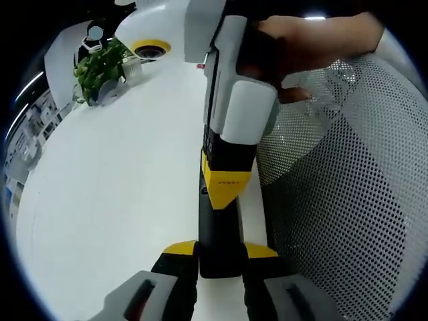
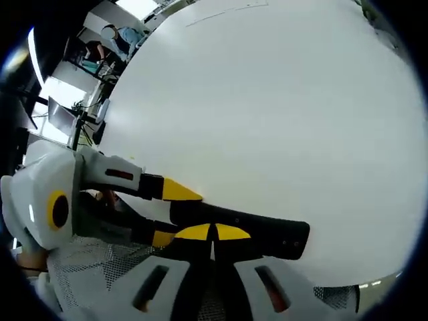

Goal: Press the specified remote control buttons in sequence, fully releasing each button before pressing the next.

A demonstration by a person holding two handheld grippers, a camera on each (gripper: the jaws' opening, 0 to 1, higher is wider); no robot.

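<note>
Two grippers are meeting on a slim, matte black rectangular remote control (image 1: 219, 231) at the near edge of a smooth, glossy white table (image 1: 107, 187). In the left gripper view, the left gripper (image 1: 221, 257) is pinching the near end of the remote between its yellow-tipped jaws, the black bar running straight away from the camera along the table's edge. Farther along the remote, the right gripper (image 1: 227, 184), a boxy white-and-grey body with a black and yellow tip, is coming down onto its top face, a person's hand (image 1: 301, 43) wrapping the handle. Beside the edge, white perforated mesh fabric (image 1: 348, 187) is curving past. At the far corner, a leafy green plant in a small pot (image 1: 100, 70) is standing near a rounded white device with a yellow ring (image 1: 150, 30). In the right gripper view, the right gripper (image 2: 212, 233) is showing its yellow tips pressed together on the remote's long side, the left gripper (image 2: 167, 214) clamping the end from the left.
</note>
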